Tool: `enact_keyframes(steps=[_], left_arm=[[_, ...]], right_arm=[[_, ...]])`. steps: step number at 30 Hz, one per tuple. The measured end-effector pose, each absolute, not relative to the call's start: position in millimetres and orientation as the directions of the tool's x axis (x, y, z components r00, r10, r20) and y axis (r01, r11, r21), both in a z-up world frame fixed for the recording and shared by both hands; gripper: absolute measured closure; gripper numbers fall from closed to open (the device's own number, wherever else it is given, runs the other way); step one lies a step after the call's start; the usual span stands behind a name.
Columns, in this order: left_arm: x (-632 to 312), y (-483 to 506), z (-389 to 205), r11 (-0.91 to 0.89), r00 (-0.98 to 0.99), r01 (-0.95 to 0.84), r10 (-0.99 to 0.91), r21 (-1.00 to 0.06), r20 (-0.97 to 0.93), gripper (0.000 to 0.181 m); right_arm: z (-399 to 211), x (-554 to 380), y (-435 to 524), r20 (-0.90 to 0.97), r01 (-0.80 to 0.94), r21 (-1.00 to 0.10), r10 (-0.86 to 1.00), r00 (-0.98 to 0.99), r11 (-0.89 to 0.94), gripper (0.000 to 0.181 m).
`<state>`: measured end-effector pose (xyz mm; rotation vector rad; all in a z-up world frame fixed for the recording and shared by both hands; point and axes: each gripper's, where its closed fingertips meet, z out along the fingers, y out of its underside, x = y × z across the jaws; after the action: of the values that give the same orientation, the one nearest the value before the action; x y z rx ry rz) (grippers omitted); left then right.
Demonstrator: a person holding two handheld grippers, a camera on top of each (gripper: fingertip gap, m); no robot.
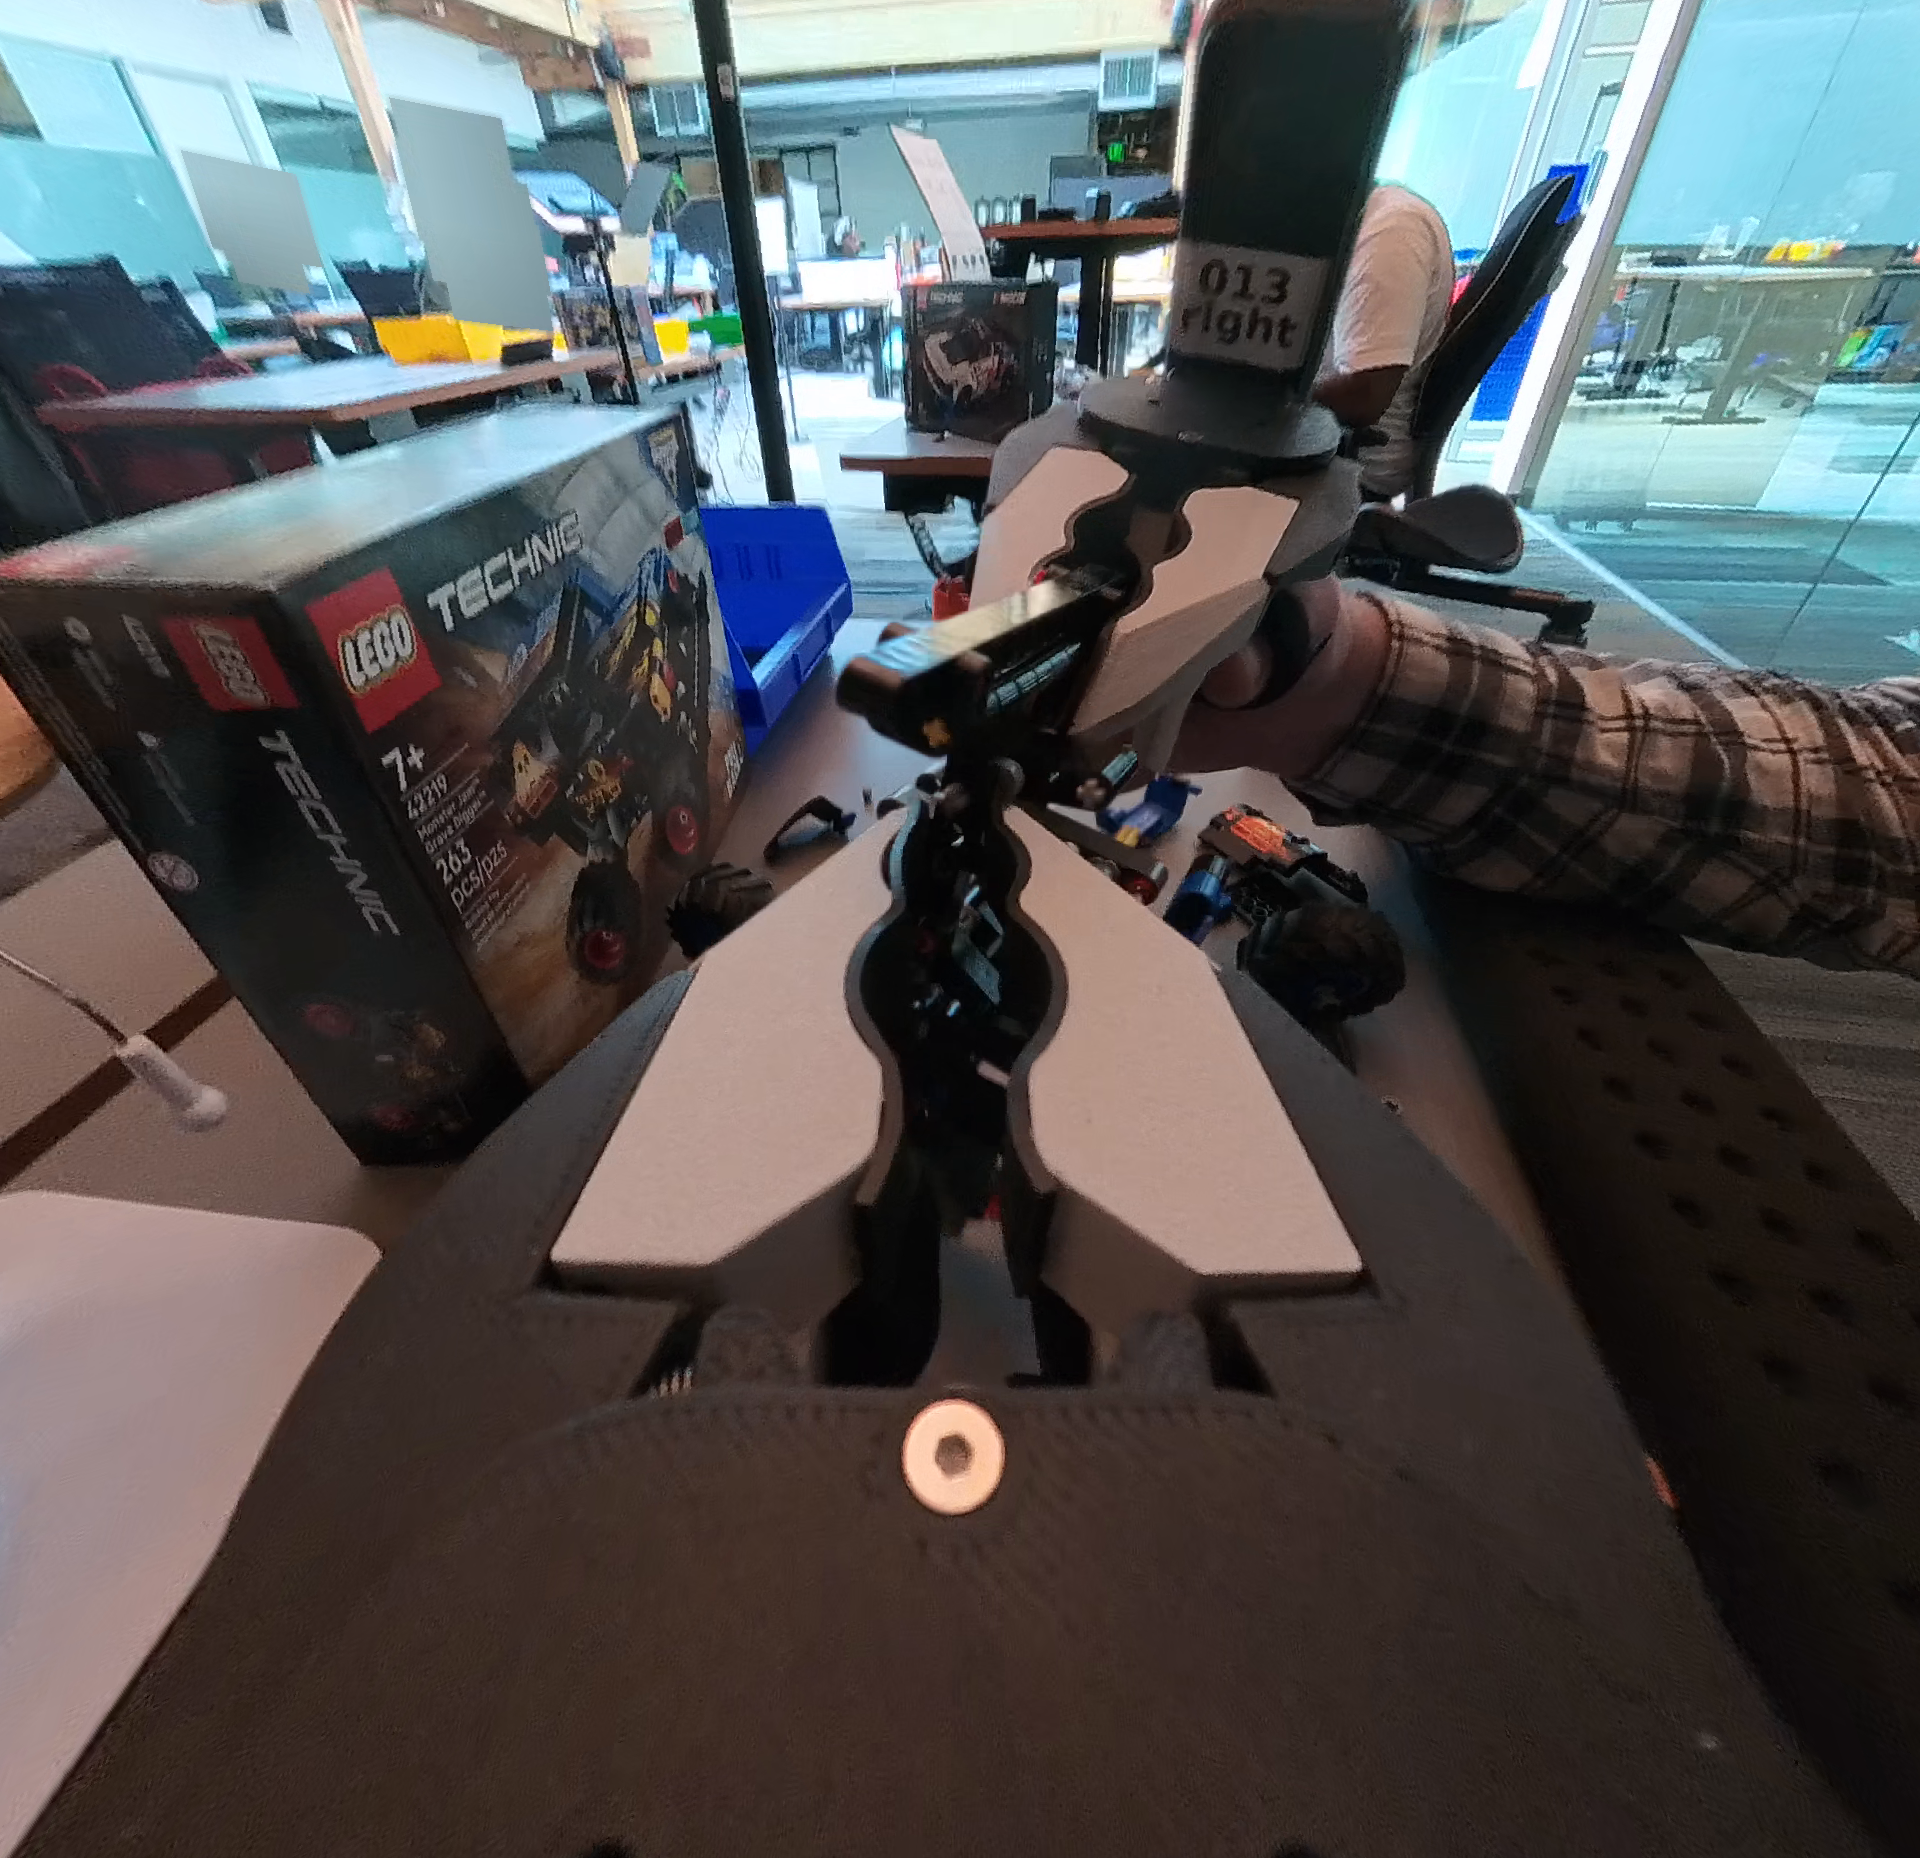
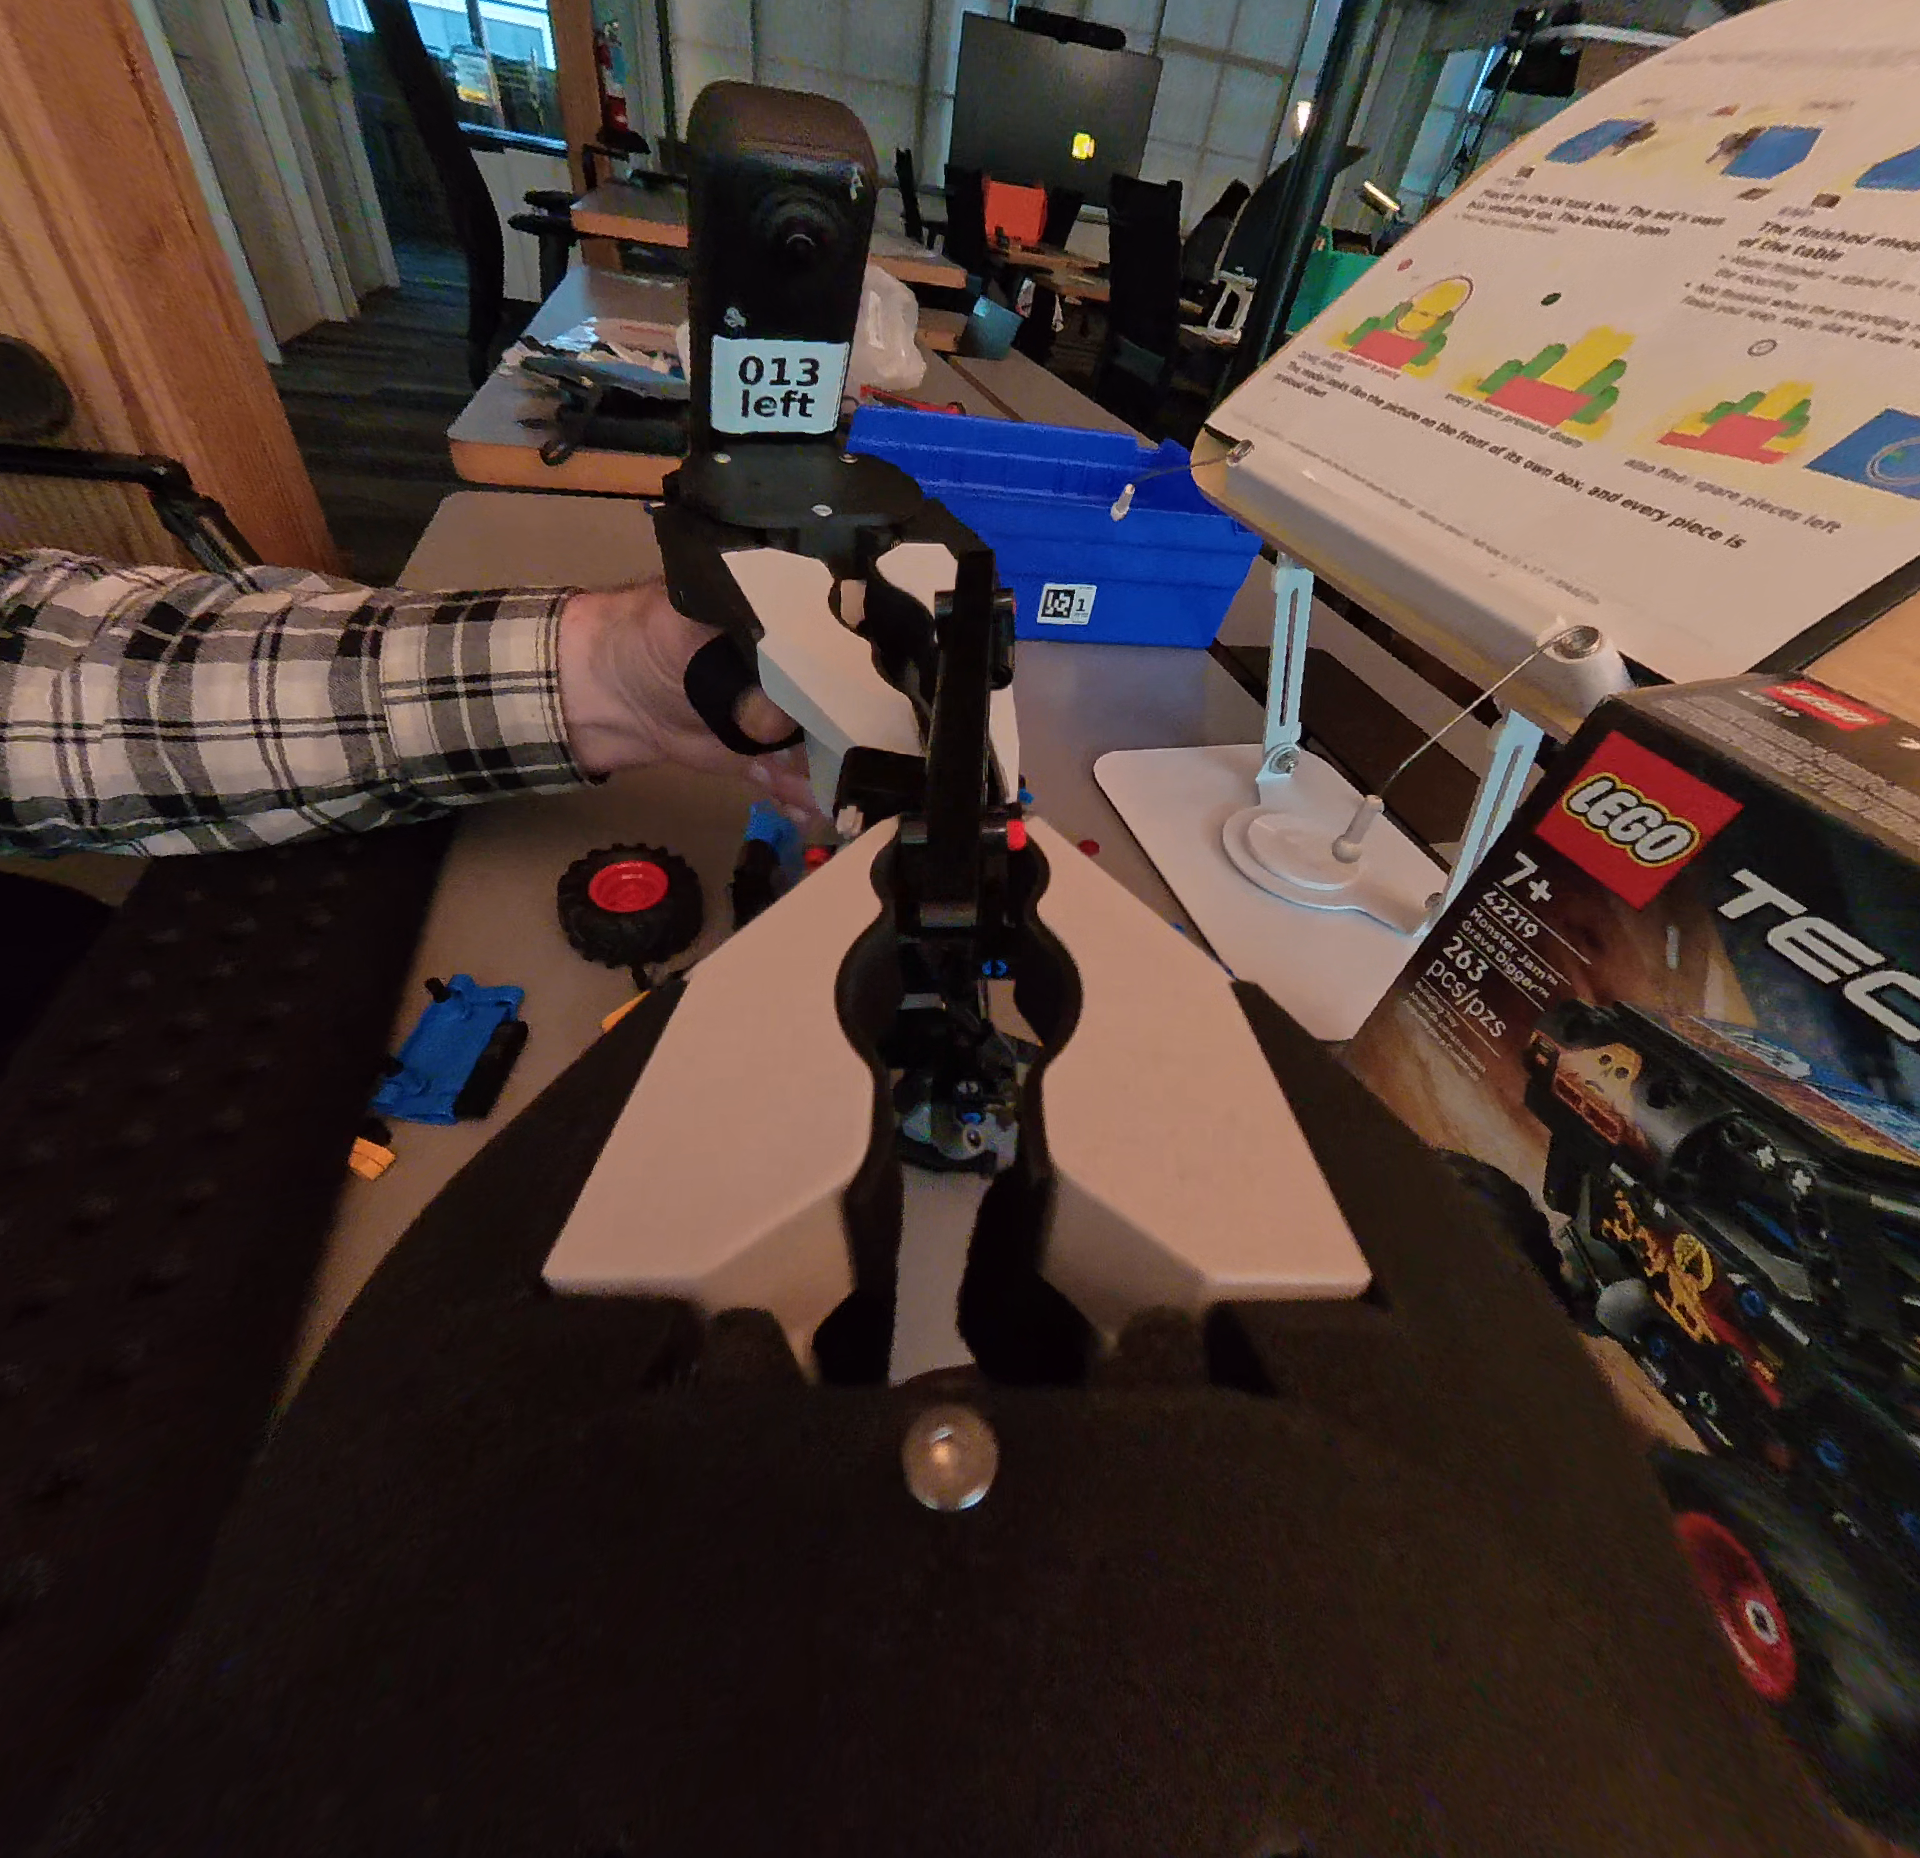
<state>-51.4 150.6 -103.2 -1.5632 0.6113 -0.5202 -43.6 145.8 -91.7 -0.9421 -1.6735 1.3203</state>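
Observation:
My left gripper (image 1: 956, 821) is shut on a black brick-built assembly (image 1: 961, 935) held above the table. My right gripper (image 1: 1127, 577) faces it from above right and is shut on a long black beam (image 1: 987, 650) at the top of that assembly. In the right wrist view my right gripper (image 2: 961, 842) grips the assembly (image 2: 951, 1029), the beam (image 2: 961, 707) rises from it, and the left gripper (image 2: 899, 655) stands close behind. Whether beam and assembly are joined is hidden. Plaid-sleeved hands hold both grippers.
Loose parts lie on the table: a red-hubbed tyre (image 2: 629, 899), a blue piece (image 2: 452, 1050), blue and black pieces (image 1: 1262, 847). A toy set box (image 1: 416, 769) stands on the left, a blue bin (image 2: 1049, 520) behind, an instruction sheet (image 2: 1610, 302) on a white stand. My two grippers' fingertips are within a few centimetres of each other.

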Motion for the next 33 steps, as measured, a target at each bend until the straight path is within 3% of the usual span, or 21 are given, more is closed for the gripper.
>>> enact_keyframes(steps=[14, 26, 29, 30, 33], left_arm=[[-36.6, 137.5, -67.3, 0.042, 0.695, 0.147, -0.715, -0.988, 0.073, 0.178], [-29.4, 129.2, -71.7, 0.022, 0.663, 0.095, -0.748, -0.995, 0.046, 0.177], [-94.1, 111.4, -26.2, 0.168, 0.708, 0.331, -0.695, -0.928, 0.127, 0.181], [-109.3, 106.3, -22.2, 0.203, 0.744, 0.311, -0.660, -0.928, 0.105, 0.181], [-68.3, 128.0, -58.2, 0.069, 0.726, 0.174, -0.683, -0.982, 0.080, 0.181]], right_arm=[[-81.9, -26.6, 143.9, 0.111, 0.010, -0.991, 0.861, -0.497, 0.134, 0.168], [-94.5, -12.5, 144.0, 0.159, 0.068, -0.971, 0.828, -0.538, 0.230, 0.168], [-89.9, -1.3, 165.9, 0.089, 0.068, -0.988, 0.861, -0.501, 0.141, 0.167], [-86.5, 1.8, 169.4, 0.070, 0.055, -0.992, 0.865, -0.497, 0.112, 0.167], [-98.4, -15.2, 155.2, 0.101, 0.107, -0.978, 0.861, -0.498, 0.177, 0.167]])
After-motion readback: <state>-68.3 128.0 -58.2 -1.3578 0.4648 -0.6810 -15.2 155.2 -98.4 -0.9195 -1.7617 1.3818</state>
